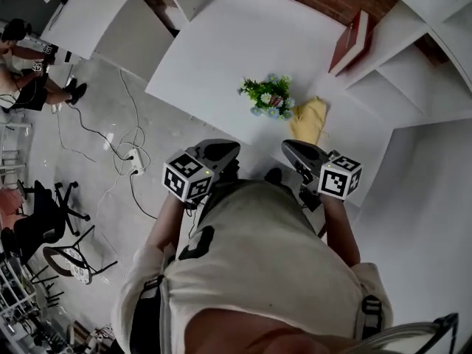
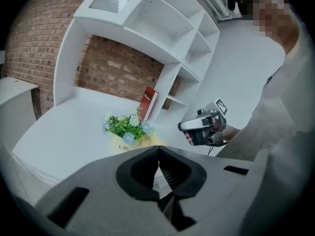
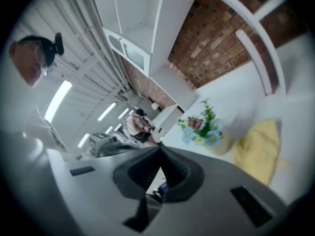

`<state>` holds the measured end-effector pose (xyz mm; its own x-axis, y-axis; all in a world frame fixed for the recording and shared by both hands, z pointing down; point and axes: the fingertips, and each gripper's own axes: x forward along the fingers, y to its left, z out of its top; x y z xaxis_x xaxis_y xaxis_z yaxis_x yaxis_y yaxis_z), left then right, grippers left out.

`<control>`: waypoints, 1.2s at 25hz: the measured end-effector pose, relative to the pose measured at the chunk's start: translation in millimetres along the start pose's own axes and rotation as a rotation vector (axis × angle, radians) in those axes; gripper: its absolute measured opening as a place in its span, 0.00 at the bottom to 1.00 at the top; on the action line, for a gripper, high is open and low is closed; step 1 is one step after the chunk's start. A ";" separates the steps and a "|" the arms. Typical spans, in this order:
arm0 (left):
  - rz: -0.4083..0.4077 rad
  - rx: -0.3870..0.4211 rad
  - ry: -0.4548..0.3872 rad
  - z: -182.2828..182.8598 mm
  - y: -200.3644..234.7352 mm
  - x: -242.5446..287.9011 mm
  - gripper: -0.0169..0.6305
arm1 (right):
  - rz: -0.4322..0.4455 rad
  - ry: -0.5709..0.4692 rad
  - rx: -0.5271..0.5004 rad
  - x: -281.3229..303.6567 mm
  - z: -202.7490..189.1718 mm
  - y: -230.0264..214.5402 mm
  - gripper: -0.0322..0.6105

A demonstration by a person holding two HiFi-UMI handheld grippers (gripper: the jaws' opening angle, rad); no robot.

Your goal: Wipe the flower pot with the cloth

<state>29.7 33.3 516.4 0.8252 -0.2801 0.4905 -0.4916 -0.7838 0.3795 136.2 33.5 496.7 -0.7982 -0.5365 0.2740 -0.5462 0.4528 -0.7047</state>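
Head view. On the white table (image 1: 214,57), near its front edge, the flower pot (image 1: 269,98) with green leaves and blue flowers. Just beside it at the right, the yellow cloth (image 1: 308,119), crumpled. Lower down, near the table edge, the left gripper (image 1: 233,146) and the right gripper (image 1: 286,146), both apart from pot and cloth. Farther back, against the shelf (image 1: 402,57), a red book (image 1: 349,41).

Left gripper view. Jaws pressed together at the tips, nothing between them. Beyond them the flower pot (image 2: 127,134), upright, with the cloth (image 2: 152,140) partly behind it. At the right, the right gripper (image 2: 183,127).

Right gripper view. Jaws closed in the same way, holding nothing. Ahead on the table, the flower pot (image 3: 216,142), with the cloth (image 3: 258,149) lying close at its right; touching or not, hard to tell.
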 end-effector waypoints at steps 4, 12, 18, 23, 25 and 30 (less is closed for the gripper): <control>0.010 -0.003 -0.014 8.2 -10.6 18.4 0.06 | -0.288 0.114 -0.246 -23.0 17.4 -75.3 0.07; 0.049 -0.039 -0.012 9.4 -28.6 33.4 0.06 | -0.484 0.331 -0.356 -29.8 11.8 -171.1 0.53; 0.128 -0.039 0.017 4.3 -15.8 29.7 0.06 | -0.521 0.480 -0.404 -9.6 -17.8 -225.1 0.57; 0.161 -0.075 0.022 -3.3 3.6 7.9 0.06 | -0.597 0.584 -0.412 -5.5 -45.0 -250.3 0.46; 0.154 -0.075 0.027 -5.7 15.5 0.3 0.06 | -0.575 0.578 -0.348 -0.9 -49.3 -249.1 0.37; 0.129 -0.059 0.042 -4.4 55.5 -24.1 0.06 | -0.570 0.537 -0.171 5.1 -54.1 -245.5 0.22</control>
<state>-18.7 -1.0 529.1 0.7425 -0.3518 0.5700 -0.6090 -0.7088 0.3559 252.4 -41.8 706.5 -0.3735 -0.3219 0.8700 -0.9036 0.3384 -0.2627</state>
